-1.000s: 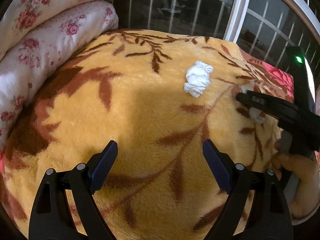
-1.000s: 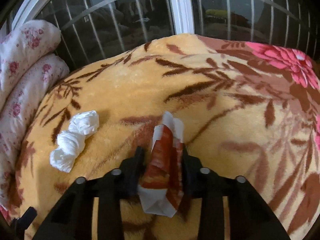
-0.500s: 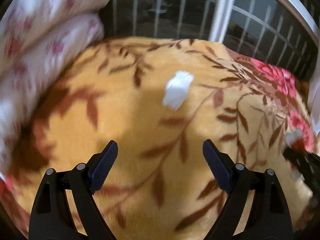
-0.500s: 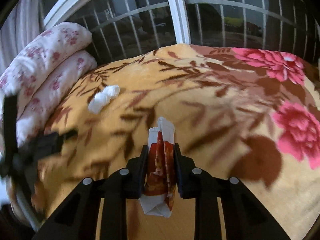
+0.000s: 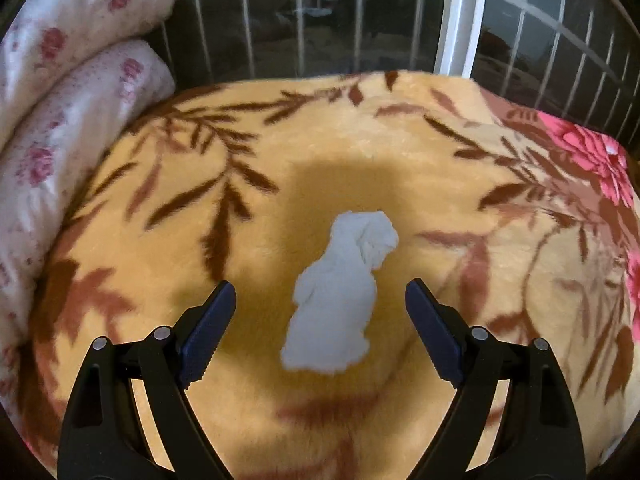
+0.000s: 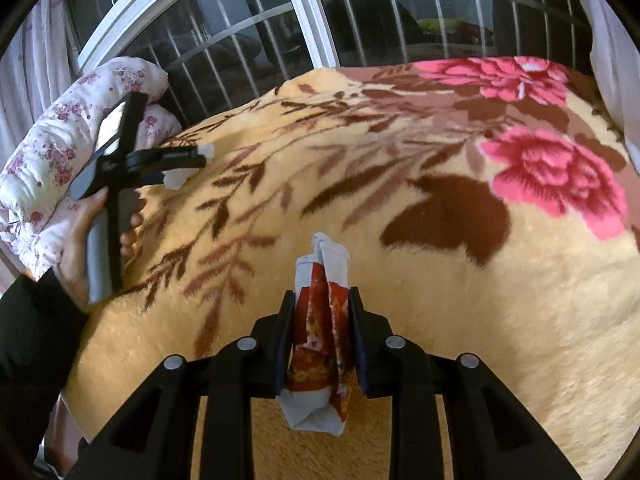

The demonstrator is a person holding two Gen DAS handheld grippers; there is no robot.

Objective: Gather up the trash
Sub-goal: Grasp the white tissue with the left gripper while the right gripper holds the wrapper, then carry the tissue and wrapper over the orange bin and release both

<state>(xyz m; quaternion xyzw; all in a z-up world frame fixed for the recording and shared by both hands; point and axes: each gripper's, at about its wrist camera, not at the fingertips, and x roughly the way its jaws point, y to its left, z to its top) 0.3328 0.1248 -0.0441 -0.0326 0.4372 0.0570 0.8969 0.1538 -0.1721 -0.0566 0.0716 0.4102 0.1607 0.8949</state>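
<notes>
With the right hand-held gripper pinching a wrapper, the spread left hand-held gripper needed to press into the blanket and close squarely around the crumpled tissue.

The left gripper, held in a bare hand with a black sleeve at the wrist, has its jaws spread wide, while the right gripper has its jaws clamped together.

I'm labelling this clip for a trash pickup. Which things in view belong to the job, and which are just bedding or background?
Part of the job:
- crumpled white tissue, between the open left gripper
- red-and-white wrapper, clamped in the right gripper

Just there:
- floral blanket
- rolled floral quilt
- barred window
</notes>
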